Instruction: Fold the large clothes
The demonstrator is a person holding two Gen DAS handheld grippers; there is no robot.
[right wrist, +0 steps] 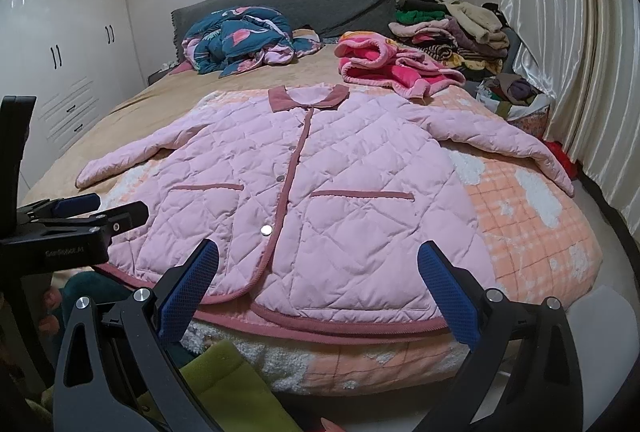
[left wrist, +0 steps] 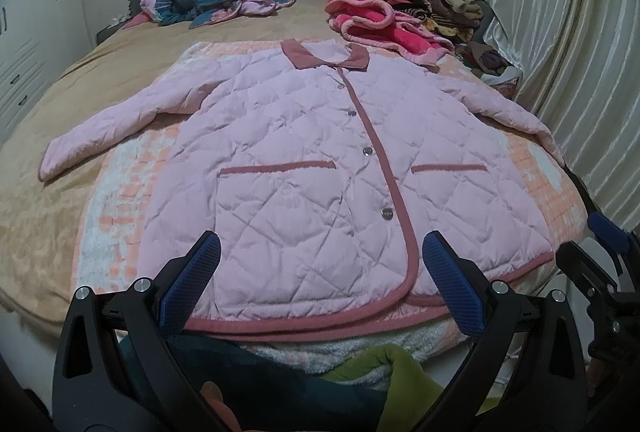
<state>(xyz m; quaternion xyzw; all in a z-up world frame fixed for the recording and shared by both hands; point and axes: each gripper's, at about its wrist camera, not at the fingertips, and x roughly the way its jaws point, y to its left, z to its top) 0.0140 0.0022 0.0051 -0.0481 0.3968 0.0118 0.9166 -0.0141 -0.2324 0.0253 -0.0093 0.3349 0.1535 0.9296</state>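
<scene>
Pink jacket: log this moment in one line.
pink jacket: flat, unfolded, buttoned | left tongs: open, empty | right tongs: open, empty | both near hem

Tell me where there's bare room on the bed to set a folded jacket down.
Free: the tan bedspread between the pink jacket sleeve and the wardrobe side. Crowded: the headboard end, with the blue quilt, pink fleece and clothes pile.

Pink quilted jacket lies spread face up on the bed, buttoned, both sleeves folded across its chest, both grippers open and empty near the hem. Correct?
Not quite: the sleeves of the jacket lie spread outward, as both wrist views show. The left gripper and right gripper are open and empty.
</scene>
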